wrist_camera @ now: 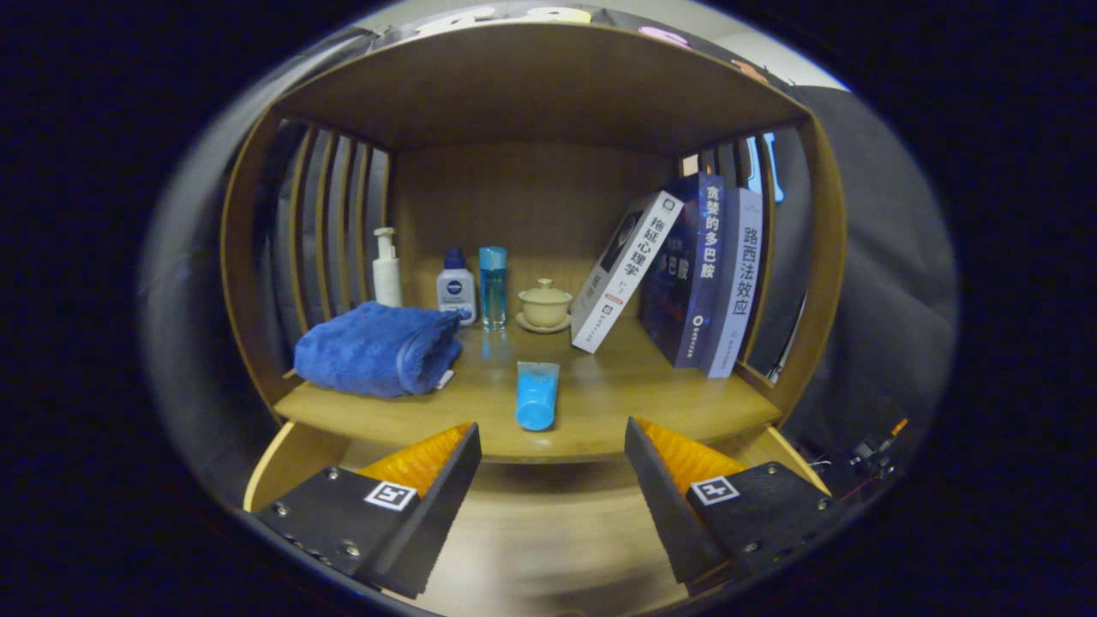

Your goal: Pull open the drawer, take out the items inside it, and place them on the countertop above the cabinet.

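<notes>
A wooden cabinet alcove with slatted sides sits ahead of the tool [548, 446], whose two fingers are spread wide apart and hold nothing. Below them lies the pale wooden inside of the pulled-open drawer [548, 548], with no items visible in the part that shows. Beyond the fingertips is the wooden counter [617, 403]. On it, one blue tube [537, 396] lies near the front edge, cap end toward the tool. One folded blue towel [377, 349] rests to the left. Along the back stand one white pump bottle [386, 269], one white bottle with a blue cap [456, 287], one clear blue bottle [493, 288] and one lidded cream cup on a saucer [545, 305]. Three books [686, 274] lean at the right. Black cloth surrounds the cabinet.
</notes>
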Available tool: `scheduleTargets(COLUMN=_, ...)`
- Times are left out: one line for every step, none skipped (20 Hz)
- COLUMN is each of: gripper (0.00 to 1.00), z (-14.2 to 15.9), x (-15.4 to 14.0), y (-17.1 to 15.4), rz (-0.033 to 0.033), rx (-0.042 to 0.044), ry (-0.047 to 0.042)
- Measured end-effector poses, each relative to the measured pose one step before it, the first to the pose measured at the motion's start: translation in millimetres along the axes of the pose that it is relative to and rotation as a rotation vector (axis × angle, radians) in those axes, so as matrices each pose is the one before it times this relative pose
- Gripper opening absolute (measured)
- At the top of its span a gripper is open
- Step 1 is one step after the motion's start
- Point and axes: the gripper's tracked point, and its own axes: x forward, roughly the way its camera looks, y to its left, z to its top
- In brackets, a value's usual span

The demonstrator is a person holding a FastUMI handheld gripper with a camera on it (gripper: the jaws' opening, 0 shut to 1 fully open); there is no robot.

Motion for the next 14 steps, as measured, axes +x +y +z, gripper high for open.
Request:
scheduleTargets(gripper=1.0, z=1.18, x=-14.35, y=0.5, rz=0.01076, rx=-0.00125, ry=-0.00218)
scheduleTargets(gripper=1.0, z=1.66, x=-17.35, y=-1.94, rz=0.00123, rx=-0.00075, ry=-0.00868)
scheduleTargets(gripper=1.0, z=3.83, x=-16.03, y=-3.49, rz=-0.01403, rx=0.00721, ry=-0.02069)
scheduleTargets(gripper=1.0, z=3.41, x=-17.28, y=0.92, rz=0.01112, rx=-0.00107, ry=-0.0178)
scheduleTargets(gripper=1.0, z=5.13, x=-16.54, y=-0.71, rz=0.00653, rx=-0.00259, ry=-0.01886)
scheduleTargets(gripper=1.0, z=4.08, x=-15.5, y=-2.94, rz=-0.00492, rx=-0.00265, ry=-0.01616)
scheduleTargets(gripper=1.0, z=4.22, x=-13.73, y=-2.96, rz=-0.00428, rx=0.00074, ry=-0.012)
scheduleTargets(gripper=1.0, z=4.27, x=-12.48, y=-1.11, rz=-0.00336, rx=0.00617, ry=-0.01588)
scheduleTargets(gripper=1.0, z=3.06, x=-11.6, y=2.21, rz=0.01609, rx=0.00898, ry=-0.00709)
scheduleTargets(gripper=1.0, z=-1.56, x=-11.43, y=3.99, rz=0.01822, rx=0.00735, ry=0.00162)
scheduleTargets(gripper=1.0, z=-0.75, x=-9.83, y=-0.06, rz=0.00646, rx=0.00462, ry=-0.00232)
scheduleTargets(gripper=1.0, z=-1.54, x=-6.75, y=-2.17, rz=-0.00146, rx=-0.00043, ry=-0.00282)
scheduleTargets(gripper=1.0, z=-3.52, x=-7.68, y=-0.1, rz=0.00033, rx=-0.00188, ry=0.00163)
scheduleTargets(gripper=1.0, z=-4.23, x=-4.11, y=4.46, rz=-0.00019, rx=-0.00538, ry=-0.00511)
